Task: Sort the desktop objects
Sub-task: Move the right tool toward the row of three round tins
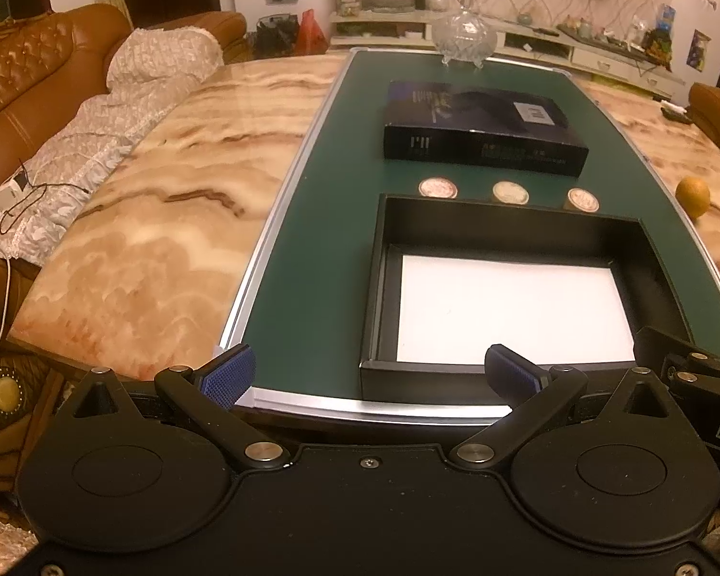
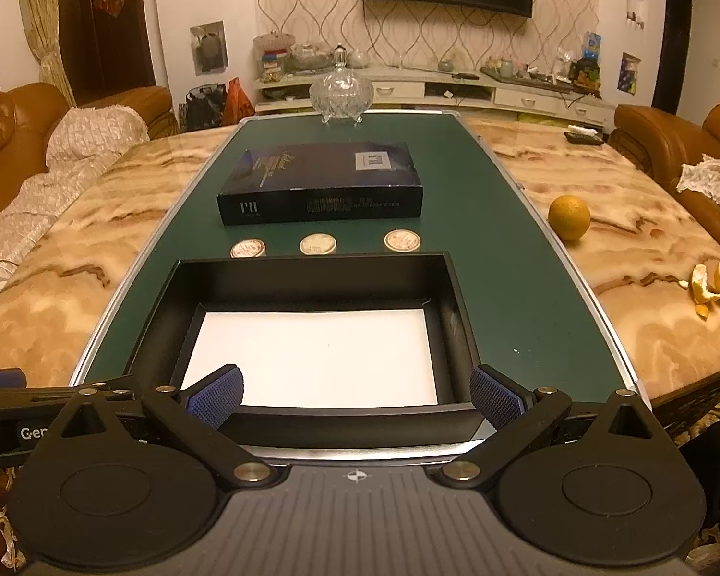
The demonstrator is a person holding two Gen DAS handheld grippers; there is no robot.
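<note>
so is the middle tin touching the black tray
Cannot tell. In the right wrist view the tray's far wall hides the foot of the middle tin; the left wrist view shows no plain gap either.

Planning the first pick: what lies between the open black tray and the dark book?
Three round tins in a row on the green mat, between tray and book; clearest in the right wrist view.

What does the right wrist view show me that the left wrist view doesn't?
Only the right wrist view shows the orange peel pieces on the marble tabletop.

Only the left wrist view shows the white charger with black cable on the sofa cover.

Both show the open black tray with white paper lining, three round tins behind it, the dark rectangular box, the lidded crystal glass bowl, the whole orange, and each view's own open claw.
</note>
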